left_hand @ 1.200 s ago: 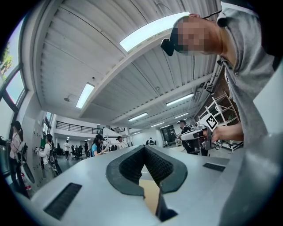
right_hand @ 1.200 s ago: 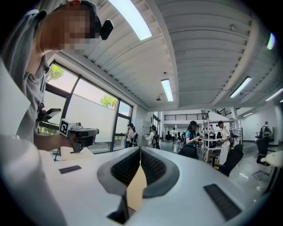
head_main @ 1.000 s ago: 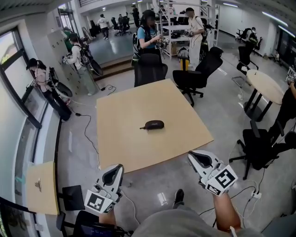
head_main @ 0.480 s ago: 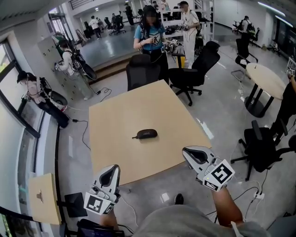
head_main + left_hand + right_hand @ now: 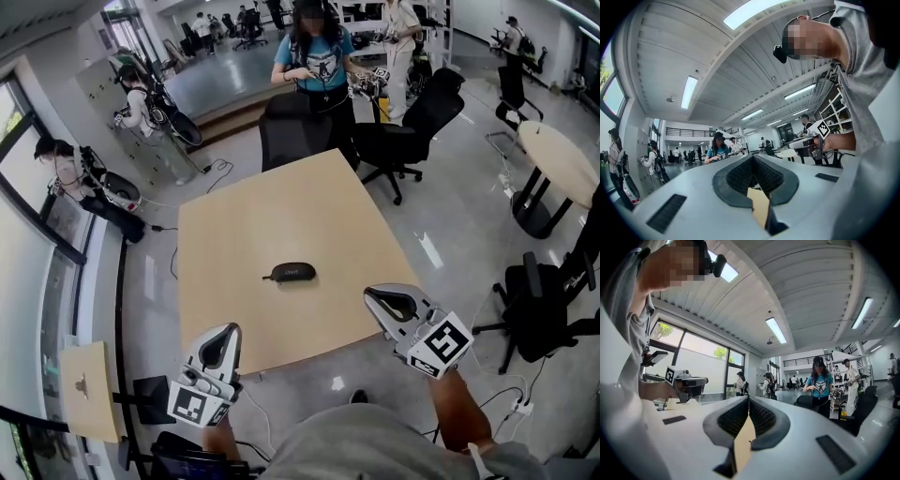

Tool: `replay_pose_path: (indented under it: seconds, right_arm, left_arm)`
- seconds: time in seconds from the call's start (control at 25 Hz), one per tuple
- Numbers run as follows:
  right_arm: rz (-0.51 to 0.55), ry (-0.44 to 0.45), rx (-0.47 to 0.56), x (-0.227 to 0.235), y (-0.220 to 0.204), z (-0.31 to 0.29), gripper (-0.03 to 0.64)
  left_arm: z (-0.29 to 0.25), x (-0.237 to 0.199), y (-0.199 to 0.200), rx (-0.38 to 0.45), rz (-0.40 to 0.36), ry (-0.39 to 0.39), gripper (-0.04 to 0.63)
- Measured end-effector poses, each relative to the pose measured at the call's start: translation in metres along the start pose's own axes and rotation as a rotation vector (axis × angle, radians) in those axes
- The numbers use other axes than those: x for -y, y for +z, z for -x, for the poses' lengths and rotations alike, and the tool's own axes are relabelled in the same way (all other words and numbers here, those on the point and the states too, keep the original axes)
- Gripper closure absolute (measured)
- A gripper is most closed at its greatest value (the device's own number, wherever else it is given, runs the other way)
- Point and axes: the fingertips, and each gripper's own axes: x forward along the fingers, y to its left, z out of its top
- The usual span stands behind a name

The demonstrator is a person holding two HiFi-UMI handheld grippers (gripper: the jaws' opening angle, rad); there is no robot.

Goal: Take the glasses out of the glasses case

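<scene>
You hadn't begun: the glasses case [image 5: 292, 272] lay closed in the middle of the worktop [image 5: 281, 206], glasses presumably inside. Your left gripper [image 5: 228, 334] and right gripper [image 5: 377, 298] were fully closed, empty, well short of it.

Grey T-shirt [image 5: 375, 452]; white left gripper [image 5: 226, 337] and right gripper [image 5: 381, 298] bear black-padded fingers [image 5: 407, 306] and square-marker cubes [image 5: 439, 345].
</scene>
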Motion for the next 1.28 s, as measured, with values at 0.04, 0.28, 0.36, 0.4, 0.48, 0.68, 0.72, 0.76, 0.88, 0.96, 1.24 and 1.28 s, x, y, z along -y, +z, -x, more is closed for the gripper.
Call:
replay_pose_path:
  seconds: [0.04, 0.28, 0.36, 0.4, 0.48, 0.68, 0.72, 0.76, 0.88, 0.96, 1.24, 1.28]
  right_arm:
    - [-0.005, 0.007, 0.002, 0.005, 0.0, -0.001, 0.609]
    - [-0.031, 0.039, -0.02, 0.023, -0.016, -0.016, 0.609]
    - [-0.031, 0.043, -0.025, 0.025, -0.018, -0.025, 0.609]
    - [-0.03, 0.042, -0.027, 0.027, -0.019, -0.029, 0.609]
    - [-0.03, 0.034, -0.031, 0.034, -0.022, -0.038, 0.609]
    - [-0.038, 0.012, -0.058, 0.05, -0.034, -0.07, 0.609]
    - [-0.042, 0.011, -0.068, 0.052, -0.037, -0.077, 0.609]
    - [-0.045, 0.01, -0.077, 0.055, -0.041, -0.084, 0.609]
    - [-0.054, 0.0, -0.1, 0.067, -0.05, -0.112, 0.609]
    - [-0.064, -0.006, -0.109, 0.075, -0.056, -0.134, 0.609]
    - [-0.095, 0.003, -0.159, 0.095, -0.085, -0.205, 0.609]
    - [-0.102, 0.005, -0.165, 0.098, -0.087, -0.212, 0.609]
  left_arm:
    - [-0.006, 0.001, -0.001, -0.01, -0.003, 0.001, 0.591]
    - [-0.029, -0.007, -0.008, -0.023, -0.004, 0.01, 0.591]
    - [-0.034, -0.016, -0.016, -0.028, 0.005, 0.007, 0.591]
    - [-0.038, -0.021, -0.02, -0.028, 0.011, 0.004, 0.591]
    - [-0.049, -0.03, -0.028, -0.025, 0.023, -0.006, 0.591]
    - [-0.084, -0.059, -0.047, -0.01, 0.045, -0.053, 0.591]
    - [-0.089, -0.066, -0.053, -0.009, 0.055, -0.057, 0.591]
    - [-0.095, -0.074, -0.058, -0.009, 0.066, -0.061, 0.591]
    - [-0.113, -0.098, -0.075, -0.017, 0.088, -0.082, 0.591]
    - [-0.123, -0.118, -0.088, -0.029, 0.101, -0.092, 0.591]
    - [-0.156, -0.176, -0.134, -0.059, 0.164, -0.103, 0.591]
    - [-0.16, -0.18, -0.138, -0.065, 0.172, -0.106, 0.591]
